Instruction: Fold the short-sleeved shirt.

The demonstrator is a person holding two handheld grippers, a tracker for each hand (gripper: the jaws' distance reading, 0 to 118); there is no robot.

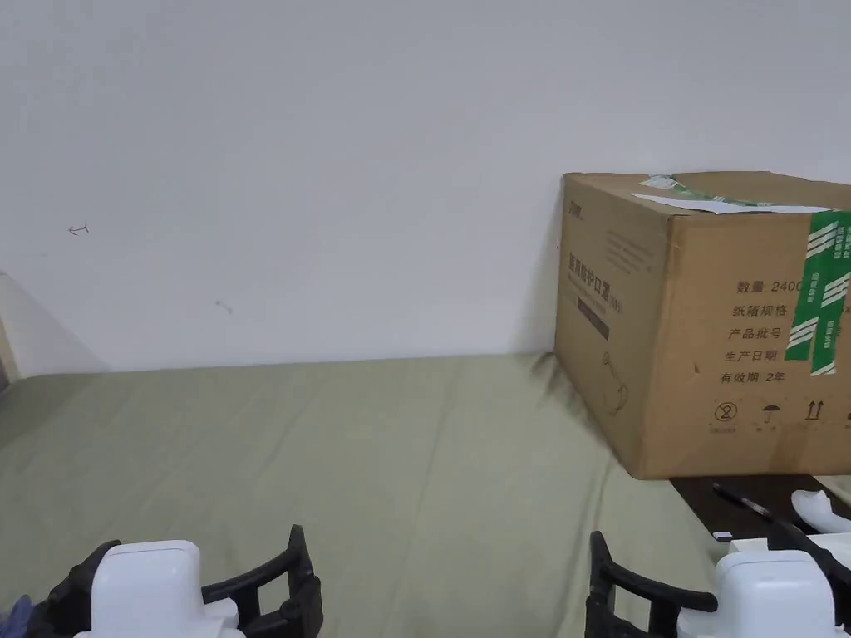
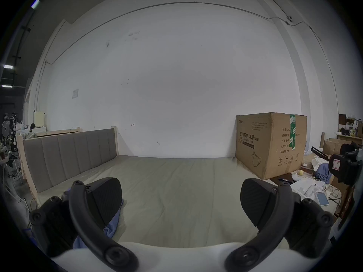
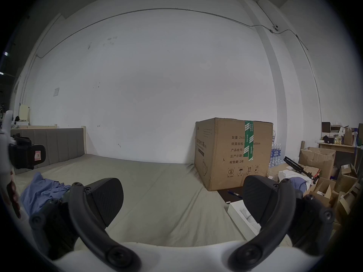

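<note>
A wide bed (image 1: 332, 465) under an olive-green sheet (image 2: 176, 188) fills the lower scene, its grey padded headboard (image 2: 68, 158) at the left; a large cardboard box (image 1: 706, 324) stands on the sheet's far right corner against the white wall (image 1: 332, 166); the crumpled blue short-sleeved shirt (image 3: 41, 192) lies bunched on the sheet at the near left, just beside the left gripper (image 2: 180, 199); that gripper hovers low with jaws spread wide, grasping nothing; the right gripper (image 3: 182, 199) hangs likewise released, near a white tray (image 3: 241, 219); a pen (image 1: 744, 501) rests on a dark surface beside the box.
</note>
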